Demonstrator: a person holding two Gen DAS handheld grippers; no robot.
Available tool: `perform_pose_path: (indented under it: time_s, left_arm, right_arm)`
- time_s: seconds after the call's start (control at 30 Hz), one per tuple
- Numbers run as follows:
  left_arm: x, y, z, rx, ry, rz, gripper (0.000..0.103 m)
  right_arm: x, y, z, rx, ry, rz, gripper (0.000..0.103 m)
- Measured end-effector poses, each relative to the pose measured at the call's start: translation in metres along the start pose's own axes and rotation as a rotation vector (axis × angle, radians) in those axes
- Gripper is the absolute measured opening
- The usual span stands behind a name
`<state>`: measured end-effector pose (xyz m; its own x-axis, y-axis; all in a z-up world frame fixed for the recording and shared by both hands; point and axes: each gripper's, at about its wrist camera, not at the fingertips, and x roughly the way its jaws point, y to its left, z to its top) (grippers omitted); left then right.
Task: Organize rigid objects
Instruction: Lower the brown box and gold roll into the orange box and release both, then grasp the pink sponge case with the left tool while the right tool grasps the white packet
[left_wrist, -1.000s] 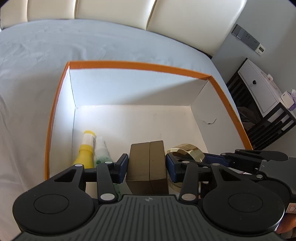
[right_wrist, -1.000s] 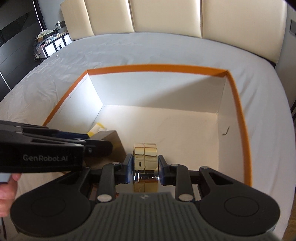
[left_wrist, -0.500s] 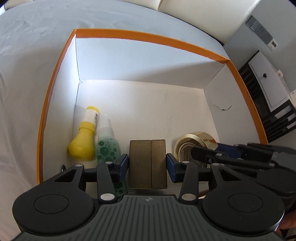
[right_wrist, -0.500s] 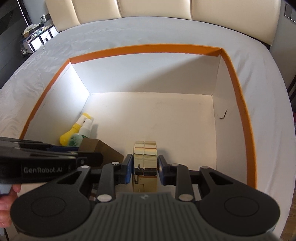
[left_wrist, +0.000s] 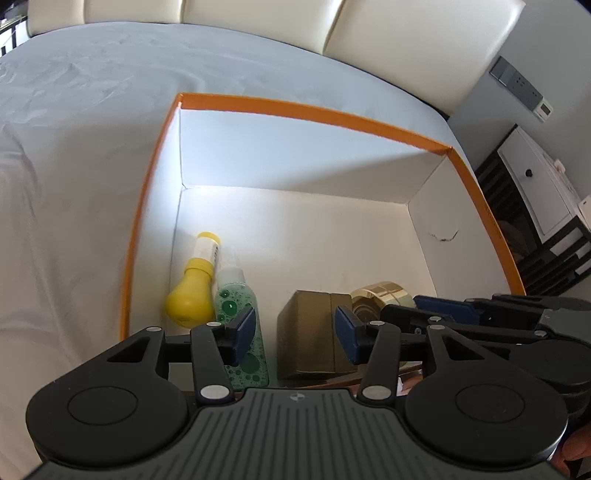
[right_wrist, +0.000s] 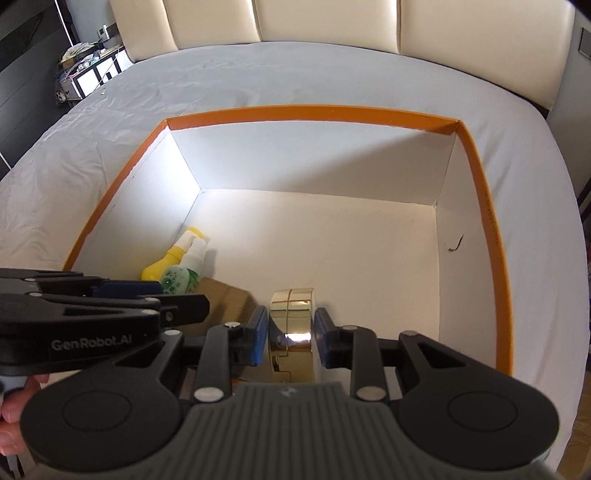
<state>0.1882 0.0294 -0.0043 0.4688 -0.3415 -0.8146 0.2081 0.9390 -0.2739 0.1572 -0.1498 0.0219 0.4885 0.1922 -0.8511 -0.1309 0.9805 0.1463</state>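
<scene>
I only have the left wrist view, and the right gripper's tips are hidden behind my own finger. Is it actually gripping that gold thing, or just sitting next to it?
Observer: Gripping it. In the right wrist view, the right gripper has its jaws shut on the gold case, one pad on each flat face.
Operator: How is the case oriented?
Observer: It stands on edge, with the seam between its two halves running away from the camera.
Operator: Anything on the far side of it, toward the right wall?
Observer: No. Only bare white floor of the orange-rimmed box shows there.
</scene>
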Motion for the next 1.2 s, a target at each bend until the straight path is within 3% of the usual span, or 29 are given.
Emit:
perform_pose_path:
  time_s: [0.13, 0.23, 0.5, 0.63, 0.8, 0.87, 1.2]
  left_arm:
    - [-0.007, 0.009, 0.002, -0.047, -0.032, -0.020, 0.051]
    - [-0.009, 0.014, 0.003, -0.080, -0.039, -0.064, 0.054]
    - [-0.014, 0.005, 0.002, -0.050, -0.072, -0.070, 0.054]
    - [-0.020, 0.001, -0.002, -0.023, -0.104, -0.061, 0.057]
    - [-0.034, -0.013, -0.009, 0.043, -0.158, -0.063, 0.061]
    - [-0.041, -0.020, -0.010, 0.061, -0.172, -0.065, 0.062]
    - [-0.081, -0.046, -0.032, 0.121, -0.249, -0.095, 0.063]
  right_arm:
    - [0.001, 0.008, 0.001, 0.026, 0.015, 0.011, 0.028]
    - [0.001, 0.010, 0.001, 0.050, 0.027, 0.049, 0.028]
    - [-0.004, 0.021, 0.002, 0.033, 0.022, 0.081, 0.028]
    - [-0.012, 0.032, -0.001, -0.044, -0.021, 0.023, 0.031]
    - [-0.030, 0.038, -0.008, -0.116, -0.087, -0.004, 0.045]
    - [-0.038, 0.035, -0.011, -0.128, -0.117, -0.010, 0.046]
    - [-0.081, 0.005, -0.044, -0.074, -0.281, -0.003, 0.054]
